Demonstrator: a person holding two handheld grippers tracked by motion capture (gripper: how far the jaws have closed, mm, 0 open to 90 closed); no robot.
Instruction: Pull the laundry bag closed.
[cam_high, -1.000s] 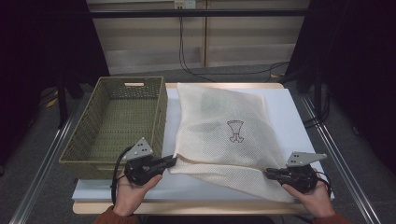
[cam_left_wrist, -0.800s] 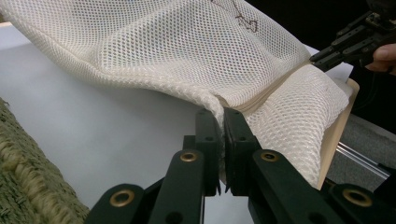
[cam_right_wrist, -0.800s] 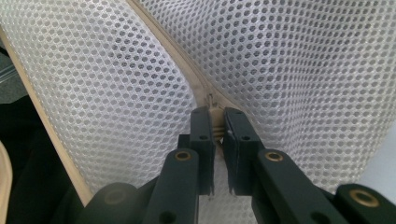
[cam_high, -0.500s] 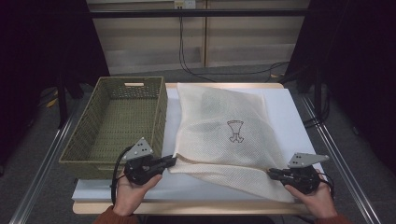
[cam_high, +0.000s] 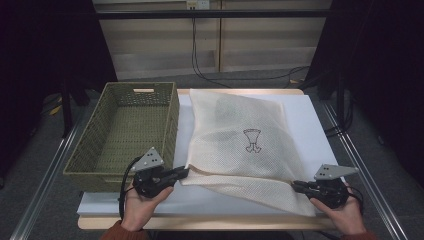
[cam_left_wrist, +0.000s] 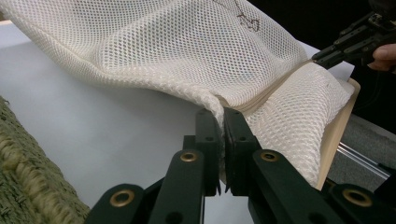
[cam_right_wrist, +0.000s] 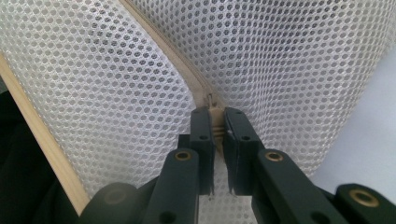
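A cream mesh bag (cam_high: 240, 140) with a small printed emblem lies flat on the white table top (cam_high: 310, 125). My left gripper (cam_high: 186, 172) is shut on the bag's near left corner; in the left gripper view the jaws (cam_left_wrist: 222, 116) pinch a fold of mesh (cam_left_wrist: 163, 51). My right gripper (cam_high: 294, 185) is shut on the bag's near right corner. In the right gripper view the jaws (cam_right_wrist: 215, 114) clamp the end of the zipper (cam_right_wrist: 177, 65), where the small pull sits. The bag's near edge runs stretched between the two grippers.
An olive woven basket (cam_high: 172, 120) stands to the left of the bag, close behind my left gripper. The table's wooden front edge (cam_right_wrist: 37, 121) lies just under the bag's right corner. Metal rails run along both sides of the table, with cupboards and cables beyond.
My right gripper has crept slightly to the right with the bag's corner in it. The left gripper has stayed where it was.
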